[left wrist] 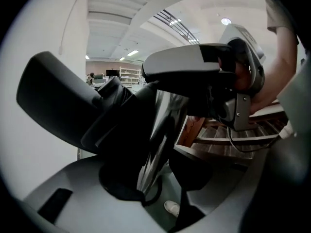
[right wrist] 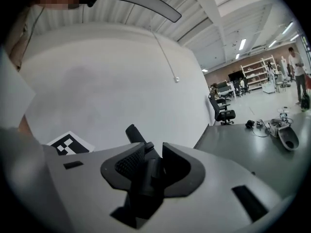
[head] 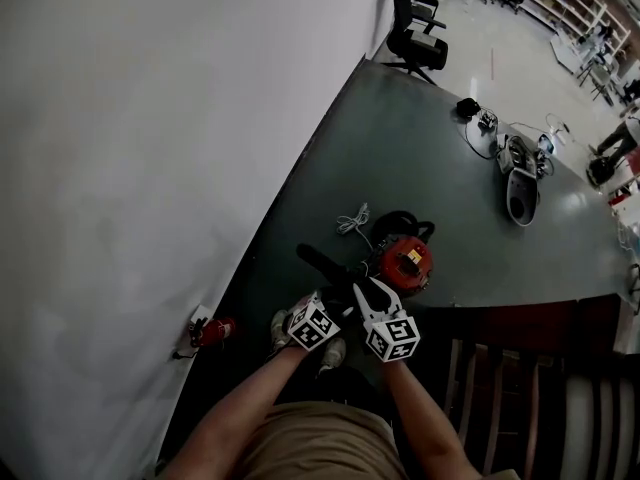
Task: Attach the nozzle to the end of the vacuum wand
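A black nozzle (head: pixel 318 264) juts away from me over the dark floor, just left of the red vacuum body (head: pixel 405 261). My right gripper (head: pixel 368 290) holds it: in the right gripper view both pads sit against the narrow black nozzle (right wrist: pixel 146 176), whose tip points toward the white wall. My left gripper (head: pixel 338 303) is right beside it. In the left gripper view a shiny wand tube (left wrist: pixel 163 130) runs between the left gripper (left wrist: pixel 155 178) jaws, which grip it. The broad black nozzle (left wrist: pixel 58 101) fills that view's left, and the right gripper's body (left wrist: pixel 194 67) crosses above.
A white wall (head: pixel 150 118) runs along the left, with a red object (head: pixel 212 330) at its foot. A white cable (head: pixel 352 220) lies beyond the vacuum. Farther off are an office chair (head: pixel 415 28) and gear with cords (head: pixel 520 183). A wooden slatted structure (head: pixel 500 398) stands at my right.
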`<state>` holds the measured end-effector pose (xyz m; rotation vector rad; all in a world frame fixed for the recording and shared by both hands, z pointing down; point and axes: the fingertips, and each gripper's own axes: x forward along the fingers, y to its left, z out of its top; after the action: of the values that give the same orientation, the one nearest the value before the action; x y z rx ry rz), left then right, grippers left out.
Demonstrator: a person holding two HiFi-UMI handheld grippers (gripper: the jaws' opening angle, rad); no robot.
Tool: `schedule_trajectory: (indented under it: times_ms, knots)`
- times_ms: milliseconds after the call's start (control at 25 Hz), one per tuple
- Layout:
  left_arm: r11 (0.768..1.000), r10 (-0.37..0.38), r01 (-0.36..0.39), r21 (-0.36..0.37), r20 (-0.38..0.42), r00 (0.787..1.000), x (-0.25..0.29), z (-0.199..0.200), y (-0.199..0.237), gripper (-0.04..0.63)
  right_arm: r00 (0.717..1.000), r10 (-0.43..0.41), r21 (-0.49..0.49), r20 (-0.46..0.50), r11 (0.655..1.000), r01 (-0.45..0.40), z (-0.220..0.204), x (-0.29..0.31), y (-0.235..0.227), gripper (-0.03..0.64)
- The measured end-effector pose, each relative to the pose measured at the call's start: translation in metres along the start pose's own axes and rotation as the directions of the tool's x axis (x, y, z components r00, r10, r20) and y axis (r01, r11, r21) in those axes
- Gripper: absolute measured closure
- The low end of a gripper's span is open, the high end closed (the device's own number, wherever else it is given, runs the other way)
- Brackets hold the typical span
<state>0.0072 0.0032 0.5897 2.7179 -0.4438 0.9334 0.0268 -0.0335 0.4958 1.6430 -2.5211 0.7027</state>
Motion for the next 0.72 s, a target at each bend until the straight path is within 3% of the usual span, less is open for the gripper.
schedule_trajectory:
  times_ms: [120,560,720]
  knots:
    - [1.0,-0.016,0.016,0.018,-0.031,0.999,0.002,-0.011,-0.005,0.425,1.0,0.009,-0.066,-0.01,0.998,-0.01,-0.01,-0.002,0.009,0.499]
    - [1.0,-0.02,0.02,0.006,-0.051,0.999,0.007,-0.009,-0.011,0.425,1.0,0.008,-0.14,0.012,0.99,-0.006,-0.004,-0.011,0.016,0.499]
    - [1.0,-0.015,0.014,-0.011,-0.045,0.999,0.005,-0.006,-0.012,0.425,0.999,0.035,-0.286,0.015,0.958,-0.03,0.002,-0.015,0.038,0.499]
